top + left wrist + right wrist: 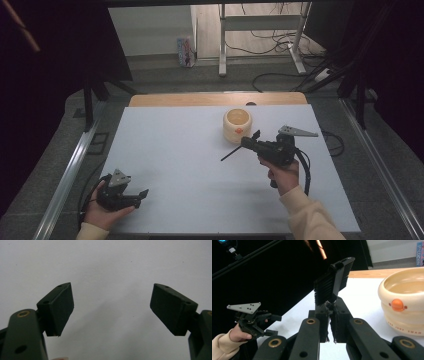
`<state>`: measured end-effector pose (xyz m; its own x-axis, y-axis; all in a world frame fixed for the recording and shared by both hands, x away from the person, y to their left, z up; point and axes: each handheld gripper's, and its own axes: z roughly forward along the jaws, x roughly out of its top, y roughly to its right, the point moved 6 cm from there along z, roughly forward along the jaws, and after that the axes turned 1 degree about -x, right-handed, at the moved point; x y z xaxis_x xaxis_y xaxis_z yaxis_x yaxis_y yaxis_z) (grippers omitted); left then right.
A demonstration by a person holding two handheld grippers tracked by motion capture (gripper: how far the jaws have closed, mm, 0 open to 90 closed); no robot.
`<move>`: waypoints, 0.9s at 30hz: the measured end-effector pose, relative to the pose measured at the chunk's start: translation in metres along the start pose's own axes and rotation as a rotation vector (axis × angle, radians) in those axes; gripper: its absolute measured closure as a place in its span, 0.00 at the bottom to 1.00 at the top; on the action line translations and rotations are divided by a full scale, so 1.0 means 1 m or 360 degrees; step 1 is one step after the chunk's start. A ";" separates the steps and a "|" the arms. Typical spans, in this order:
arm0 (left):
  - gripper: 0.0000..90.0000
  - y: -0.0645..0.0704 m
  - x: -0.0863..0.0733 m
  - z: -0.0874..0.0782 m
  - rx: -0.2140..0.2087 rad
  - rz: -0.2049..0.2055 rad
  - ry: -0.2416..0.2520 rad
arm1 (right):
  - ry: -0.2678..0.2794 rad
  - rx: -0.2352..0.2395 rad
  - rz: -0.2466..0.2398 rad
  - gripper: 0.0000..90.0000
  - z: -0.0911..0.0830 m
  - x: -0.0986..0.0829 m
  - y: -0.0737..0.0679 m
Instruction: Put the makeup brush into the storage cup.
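My right gripper (251,141) hovers above the white table (190,165), right of centre, and is shut on a black brush (232,152). In the right gripper view the brush's bristled head (334,282) stands up from between the closed jaws of the gripper (328,308). A cream round pot (237,125) with an orange button (397,304) sits just beyond and to the left of this gripper, apart from the brush. My left gripper (141,196) rests low at the table's near left corner, open, with nothing but bare table between its pads (60,307).
A wooden strip (215,99) borders the table's far edge. Metal rails (70,170) run along both sides. Beyond the table are desk legs and floor cables (270,45). Dark curtains hang at left and right. The left gripper (253,320) also appears far off in the right gripper view.
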<state>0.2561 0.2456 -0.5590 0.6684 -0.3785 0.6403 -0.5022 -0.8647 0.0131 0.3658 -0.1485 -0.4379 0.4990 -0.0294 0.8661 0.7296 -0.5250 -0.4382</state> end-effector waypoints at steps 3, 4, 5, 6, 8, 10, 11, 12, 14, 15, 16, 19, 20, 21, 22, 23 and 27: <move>0.22 -0.001 0.000 0.000 0.0003 -0.0002 0.0000 | 0.0004 -0.0003 -0.0002 0.94 0.000 0.003 0.002; 0.22 -0.001 0.000 0.000 0.0003 -0.0005 0.0001 | 0.0004 -0.0008 -0.0006 0.94 0.000 0.004 0.002; 0.22 -0.001 0.000 0.000 0.0003 -0.0005 0.0001 | 0.0007 -0.0011 -0.0007 0.94 0.000 0.005 0.003; 0.22 -0.001 0.000 0.000 0.0003 -0.0005 0.0001 | 0.0008 -0.0012 0.0000 0.94 0.000 0.006 0.004; 0.22 -0.001 0.000 0.000 0.0005 -0.0005 0.0002 | 0.0009 -0.0017 -0.0003 0.94 0.000 0.007 0.005; 0.22 -0.001 0.000 0.000 0.0004 -0.0006 0.0003 | 0.0011 -0.0020 -0.0005 0.94 0.001 0.009 0.006; 0.22 -0.001 0.000 0.000 0.0006 -0.0006 0.0002 | 0.0008 -0.0021 -0.0006 0.94 0.001 0.010 0.007; 0.22 -0.001 0.000 0.000 0.0007 -0.0007 0.0002 | 0.0007 -0.0025 -0.0010 0.94 0.001 0.010 0.008; 0.22 -0.001 0.000 0.000 0.0006 -0.0007 0.0001 | 0.0010 -0.0027 -0.0007 0.94 0.001 0.012 0.009; 0.22 -0.001 0.000 0.000 0.0005 -0.0006 0.0001 | 0.0010 -0.0029 -0.0010 0.94 0.001 0.013 0.009; 0.22 -0.001 0.000 0.000 0.0004 -0.0005 0.0000 | 0.0006 -0.0029 -0.0009 0.94 0.001 0.013 0.009; 0.22 -0.001 0.000 0.001 0.0001 -0.0004 -0.0003 | 0.0014 -0.0034 -0.0011 0.94 0.001 0.015 0.010; 0.22 -0.001 0.000 0.001 0.0000 -0.0005 -0.0003 | 0.0014 -0.0032 -0.0012 0.94 0.001 0.016 0.011; 0.22 -0.001 0.000 0.001 0.0000 -0.0005 -0.0003 | 0.0019 -0.0035 -0.0012 0.94 0.001 0.017 0.011; 0.22 -0.001 0.000 0.001 0.0000 -0.0006 -0.0003 | 0.0016 -0.0037 -0.0014 0.94 0.001 0.017 0.011; 0.22 -0.001 0.000 0.001 0.0000 -0.0007 -0.0004 | 0.0018 -0.0038 -0.0015 0.94 0.001 0.018 0.011; 0.22 -0.001 -0.001 0.001 -0.0001 -0.0009 -0.0006 | 0.0028 -0.0040 -0.0023 0.94 0.000 0.024 0.011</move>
<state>0.2568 0.2462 -0.5602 0.6733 -0.3750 0.6371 -0.4987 -0.8666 0.0170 0.3862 -0.1550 -0.4222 0.4799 -0.0363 0.8766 0.7246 -0.5469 -0.4193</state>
